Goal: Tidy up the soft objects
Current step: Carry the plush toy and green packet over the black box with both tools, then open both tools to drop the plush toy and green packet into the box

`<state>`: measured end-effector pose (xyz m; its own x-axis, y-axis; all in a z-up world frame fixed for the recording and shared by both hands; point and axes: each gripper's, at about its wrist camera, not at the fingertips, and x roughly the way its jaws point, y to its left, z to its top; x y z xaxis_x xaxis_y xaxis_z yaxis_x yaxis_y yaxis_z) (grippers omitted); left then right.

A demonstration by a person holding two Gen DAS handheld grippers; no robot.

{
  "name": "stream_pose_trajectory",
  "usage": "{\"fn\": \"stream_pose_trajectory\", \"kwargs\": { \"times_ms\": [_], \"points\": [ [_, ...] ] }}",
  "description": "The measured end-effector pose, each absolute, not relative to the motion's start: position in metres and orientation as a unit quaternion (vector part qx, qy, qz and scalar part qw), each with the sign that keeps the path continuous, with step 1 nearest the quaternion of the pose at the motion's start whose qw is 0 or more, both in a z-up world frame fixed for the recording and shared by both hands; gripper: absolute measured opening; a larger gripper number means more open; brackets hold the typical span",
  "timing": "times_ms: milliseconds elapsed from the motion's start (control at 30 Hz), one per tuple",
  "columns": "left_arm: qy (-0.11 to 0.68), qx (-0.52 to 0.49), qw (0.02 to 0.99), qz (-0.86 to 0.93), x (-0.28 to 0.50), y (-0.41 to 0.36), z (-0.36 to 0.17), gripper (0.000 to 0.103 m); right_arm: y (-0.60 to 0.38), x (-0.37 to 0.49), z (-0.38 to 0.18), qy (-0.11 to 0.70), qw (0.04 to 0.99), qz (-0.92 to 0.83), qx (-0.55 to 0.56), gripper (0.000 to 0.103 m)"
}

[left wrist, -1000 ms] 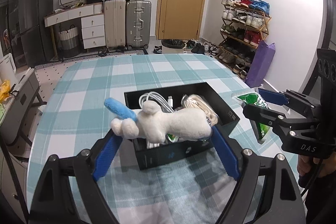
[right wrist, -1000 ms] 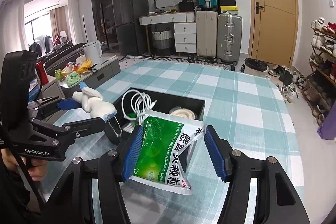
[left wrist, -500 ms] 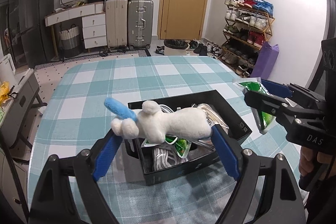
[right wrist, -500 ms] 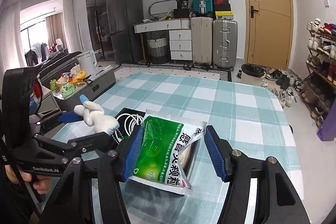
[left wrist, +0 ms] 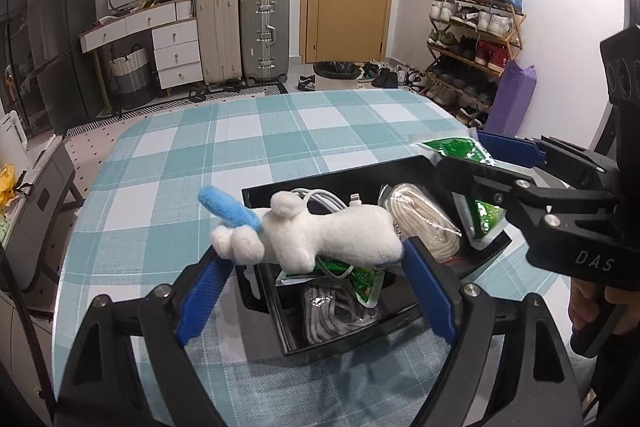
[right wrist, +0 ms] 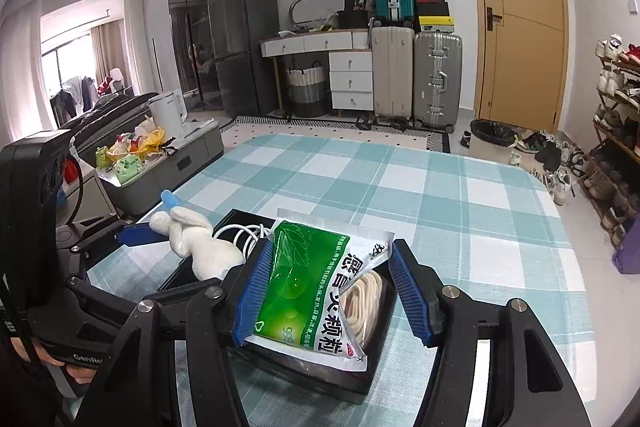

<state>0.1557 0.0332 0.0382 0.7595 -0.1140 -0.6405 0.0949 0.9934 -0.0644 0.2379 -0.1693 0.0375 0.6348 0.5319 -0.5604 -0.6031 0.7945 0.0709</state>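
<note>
My left gripper [left wrist: 316, 259] is shut on a white plush rabbit [left wrist: 320, 231] with a blue ear and holds it over the near left part of a black box [left wrist: 340, 347] on the checked tablecloth. The rabbit also shows in the right wrist view [right wrist: 200, 247]. My right gripper [right wrist: 332, 279] is shut on a green and white packet [right wrist: 308, 283] and holds it above the box [right wrist: 320, 379]; the packet also shows in the left wrist view [left wrist: 460, 155]. In the box lie white cables [left wrist: 324, 199], a bagged cream cord [left wrist: 424, 219] and a green packet [left wrist: 364, 275].
The table's checked cloth [left wrist: 248, 155] stretches beyond the box. Suitcases [left wrist: 244, 31], a white drawer unit [left wrist: 176, 55] and a shoe rack [left wrist: 472, 27] stand past the table. A grey cabinet [right wrist: 168, 163] stands left of it.
Both grippers have moved in over the black box with their loads. The box now lies closer under them. Neither grip has changed.
</note>
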Motion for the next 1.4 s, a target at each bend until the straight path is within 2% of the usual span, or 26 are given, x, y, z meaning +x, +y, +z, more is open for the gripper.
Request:
{"fn": "stream_pose_trajectory", "kwargs": {
  "times_ms": [500, 900, 1000, 1033, 1267, 1400],
  "points": [
    [0.369, -0.009, 0.927, -0.069, 0.167, 0.027, 0.02, 0.084, -0.157, 0.263, 0.004, 0.316, 0.893, 0.31, -0.084, 0.06],
    [0.371, -0.024, 0.925, -0.078, 0.166, 0.033, 0.021, 0.086, -0.156, 0.263, -0.001, 0.315, 0.893, 0.307, -0.095, 0.063],
    [0.369, -0.026, 0.926, -0.081, 0.163, 0.033, 0.022, 0.088, -0.159, 0.261, 0.002, 0.31, 0.895, 0.307, -0.09, 0.076],
    [0.368, -0.028, 0.926, -0.083, 0.161, 0.033, 0.023, 0.09, -0.161, 0.259, 0.004, 0.307, 0.897, 0.306, -0.09, 0.083],
    [0.347, -0.031, 0.934, -0.075, 0.146, 0.036, 0.034, 0.101, -0.186, 0.246, 0.018, 0.298, 0.905, 0.294, -0.075, 0.101],
    [0.321, -0.035, 0.944, -0.064, 0.131, 0.039, 0.04, 0.103, -0.199, 0.232, 0.024, 0.292, 0.906, 0.299, -0.065, 0.102]
  ]
}}
